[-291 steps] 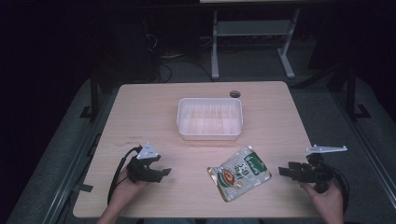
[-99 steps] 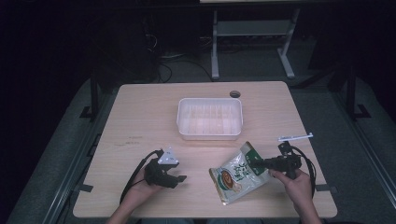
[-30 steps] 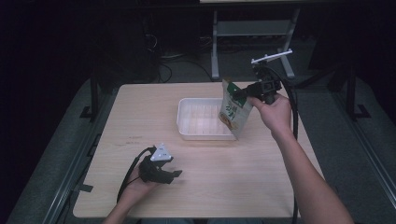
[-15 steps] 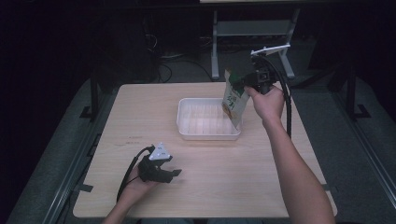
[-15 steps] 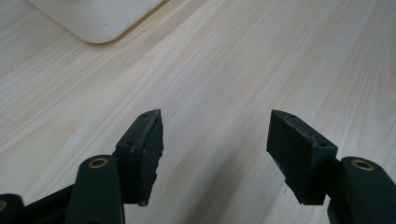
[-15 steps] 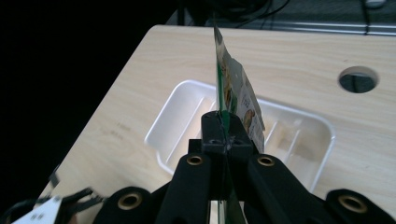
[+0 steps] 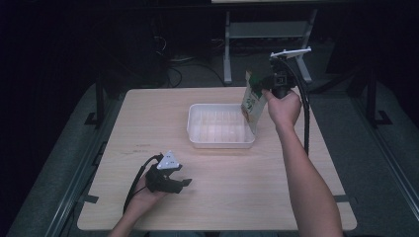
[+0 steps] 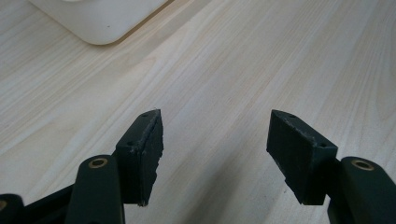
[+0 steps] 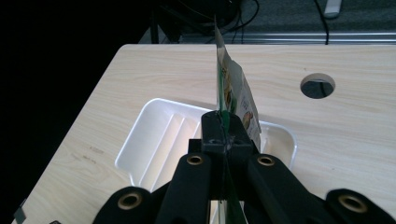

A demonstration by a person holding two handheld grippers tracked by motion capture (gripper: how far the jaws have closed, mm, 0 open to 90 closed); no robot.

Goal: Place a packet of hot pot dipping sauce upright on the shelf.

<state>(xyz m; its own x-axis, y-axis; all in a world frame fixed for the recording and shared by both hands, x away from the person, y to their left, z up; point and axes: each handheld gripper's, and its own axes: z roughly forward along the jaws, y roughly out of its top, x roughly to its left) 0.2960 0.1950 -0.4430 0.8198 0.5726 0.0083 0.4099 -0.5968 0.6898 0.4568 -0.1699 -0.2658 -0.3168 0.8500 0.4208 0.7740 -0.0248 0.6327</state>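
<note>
Right tool [image 7: 260, 85] clamped on light, floppy snack pouch [image 7: 252, 102] by its edge; white tray [image 7: 197, 132] below. Left tool [image 8: 212, 140] gaping wide.

Dim room, grey floor [image 7: 59, 163], metal stand [image 7: 269, 37]

High view: fixed above the near edge, facing forward and down across the whole surface [image 7: 217, 197]. Left gripper view: set close above the boards, looking along the left claw [image 8: 212, 149] toward the white tray [image 8: 100, 21]. Right gripper view: raised above the far right, looking down on the tray [image 9: 154, 140], which all three views share.
</note>
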